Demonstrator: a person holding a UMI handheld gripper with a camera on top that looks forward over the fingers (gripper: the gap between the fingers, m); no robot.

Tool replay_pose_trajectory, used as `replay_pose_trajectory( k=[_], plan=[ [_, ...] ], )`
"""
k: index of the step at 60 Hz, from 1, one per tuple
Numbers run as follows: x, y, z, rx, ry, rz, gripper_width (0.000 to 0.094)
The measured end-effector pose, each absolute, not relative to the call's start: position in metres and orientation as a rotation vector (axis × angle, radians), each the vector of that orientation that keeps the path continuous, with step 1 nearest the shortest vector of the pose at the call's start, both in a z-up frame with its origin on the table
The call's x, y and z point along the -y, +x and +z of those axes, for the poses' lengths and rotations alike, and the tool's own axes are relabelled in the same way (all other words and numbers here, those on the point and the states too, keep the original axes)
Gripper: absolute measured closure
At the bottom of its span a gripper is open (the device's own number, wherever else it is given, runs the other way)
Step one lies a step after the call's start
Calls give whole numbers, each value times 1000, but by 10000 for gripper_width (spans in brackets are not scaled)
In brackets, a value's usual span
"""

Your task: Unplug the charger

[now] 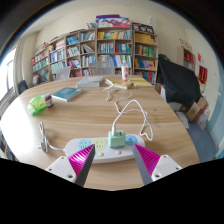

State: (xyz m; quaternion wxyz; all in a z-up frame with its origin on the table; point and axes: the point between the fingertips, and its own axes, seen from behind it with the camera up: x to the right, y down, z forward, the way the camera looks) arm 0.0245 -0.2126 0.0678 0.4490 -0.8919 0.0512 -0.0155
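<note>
A white power strip (100, 151) lies across the wooden table (150, 110) just ahead of my fingers. A pale green charger (117, 138) is plugged upright into the strip, with a white cable (138, 118) looping off behind it. My gripper (115, 160) is open, its pink pads (84, 156) wide apart on either side of the strip's middle, just short of the charger. Nothing is held between the fingers.
On the table lie a blue book (67, 94), a green object (38, 103), a small metal object (42, 135) and a wooden model plane (116, 86). Bookshelves (100, 50) line the far wall. A dark chair (178, 82) stands at the right.
</note>
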Motion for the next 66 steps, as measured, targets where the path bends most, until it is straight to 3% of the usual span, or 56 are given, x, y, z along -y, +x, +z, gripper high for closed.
replay_pose_trajectory(
  k=[6, 10, 13, 14, 28, 39, 45, 50, 58, 66],
  plan=[
    [187, 32, 60, -89, -2171, -62, 166],
    [153, 22, 46, -65, -2132, -42, 250],
    [147, 23, 49, -23, -2108, -29, 430],
    [145, 24, 49, -13, -2106, -31, 609],
    [139, 17, 49, 24, -2161, 107, 700],
    [124, 40, 171, 76, -1931, 147, 701],
    [113, 82, 191, 57, -1907, 109, 700],
    [118, 124, 169, 46, -1973, 32, 695],
    [153, 153, 84, 47, -2222, 26, 673],
    [191, 151, 25, 118, -2405, 30, 648]
  ],
)
